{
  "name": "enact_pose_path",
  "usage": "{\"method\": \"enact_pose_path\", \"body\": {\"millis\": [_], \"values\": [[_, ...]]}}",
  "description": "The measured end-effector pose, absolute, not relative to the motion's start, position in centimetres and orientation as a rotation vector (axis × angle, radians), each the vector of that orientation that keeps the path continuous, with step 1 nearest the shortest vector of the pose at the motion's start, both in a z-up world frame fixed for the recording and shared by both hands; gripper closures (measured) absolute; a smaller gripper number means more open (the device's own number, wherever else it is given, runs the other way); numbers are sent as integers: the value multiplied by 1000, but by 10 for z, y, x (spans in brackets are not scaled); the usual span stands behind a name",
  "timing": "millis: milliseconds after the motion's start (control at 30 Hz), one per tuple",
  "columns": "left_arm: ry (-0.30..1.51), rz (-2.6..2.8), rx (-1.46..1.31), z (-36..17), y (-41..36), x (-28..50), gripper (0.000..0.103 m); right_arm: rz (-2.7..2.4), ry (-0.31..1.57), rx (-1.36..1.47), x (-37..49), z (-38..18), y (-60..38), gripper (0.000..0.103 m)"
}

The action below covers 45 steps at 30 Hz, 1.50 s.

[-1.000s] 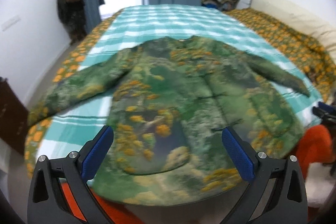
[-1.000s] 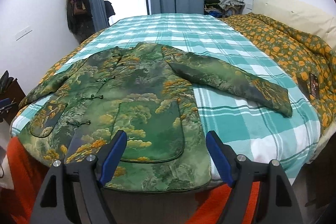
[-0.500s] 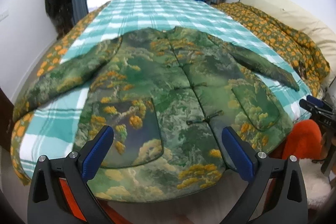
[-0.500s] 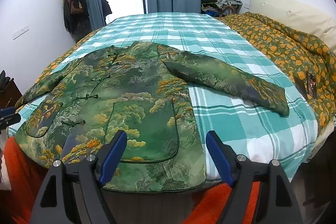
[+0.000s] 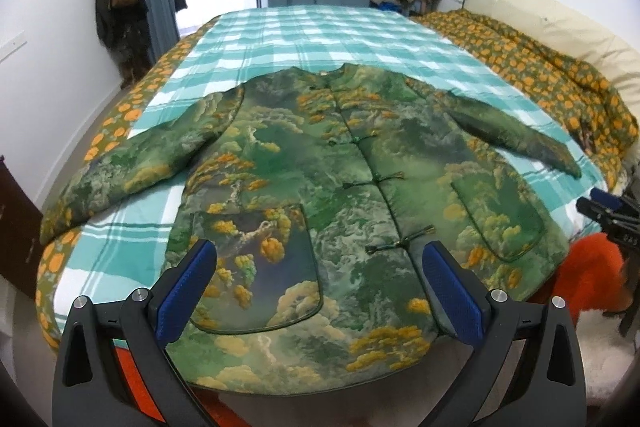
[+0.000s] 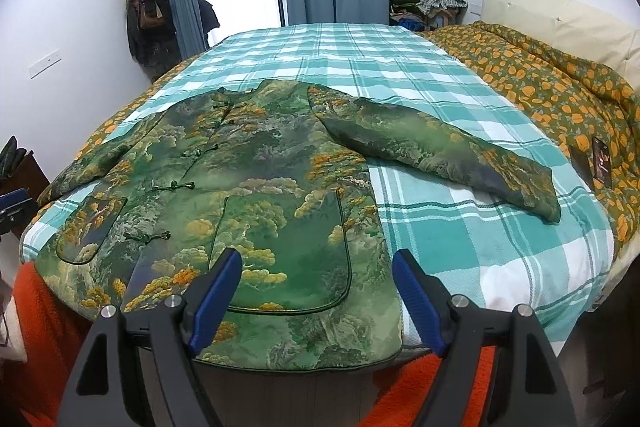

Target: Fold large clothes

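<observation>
A: Is the jacket (image 5: 332, 195) folded yet?

B: No. It lies flat, sleeves spread, in the frame's centre on the bed (image 5: 320, 39). The left gripper (image 5: 320, 279) and the right gripper (image 6: 318, 289) are wide, holding nothing. All folding is left.

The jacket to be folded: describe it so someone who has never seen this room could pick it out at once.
Start at the bed under its teal-and-white checked cover. The jacket lies flat on the near end, front up, sleeves spread, hem at the edge. Unlike the orange-flowered quilt beside it, it shows green landscape brocade with golden trees, knot buttons down the front and two patch pockets.
</observation>
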<state>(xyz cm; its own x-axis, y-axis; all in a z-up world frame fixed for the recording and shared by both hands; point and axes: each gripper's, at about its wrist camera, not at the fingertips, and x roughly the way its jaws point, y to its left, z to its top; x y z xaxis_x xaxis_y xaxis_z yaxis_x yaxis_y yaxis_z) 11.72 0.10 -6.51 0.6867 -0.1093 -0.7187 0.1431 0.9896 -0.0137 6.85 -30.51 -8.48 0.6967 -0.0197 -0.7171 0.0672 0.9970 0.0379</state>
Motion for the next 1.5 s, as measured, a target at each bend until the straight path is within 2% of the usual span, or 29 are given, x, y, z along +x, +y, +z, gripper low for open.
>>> {"method": "enact_pose_path", "body": {"millis": [1133,1333,1500], "values": [[830,-124,53,-71,2,118,1,-49,824,86,68,-95,-309,24],[836,-116,56,-74,2,119,1,-70,821,130,72,-98,-328,24],[838,-105,63,-76,3,120,1,-182,802,234,90,-100,-386,24]]}}
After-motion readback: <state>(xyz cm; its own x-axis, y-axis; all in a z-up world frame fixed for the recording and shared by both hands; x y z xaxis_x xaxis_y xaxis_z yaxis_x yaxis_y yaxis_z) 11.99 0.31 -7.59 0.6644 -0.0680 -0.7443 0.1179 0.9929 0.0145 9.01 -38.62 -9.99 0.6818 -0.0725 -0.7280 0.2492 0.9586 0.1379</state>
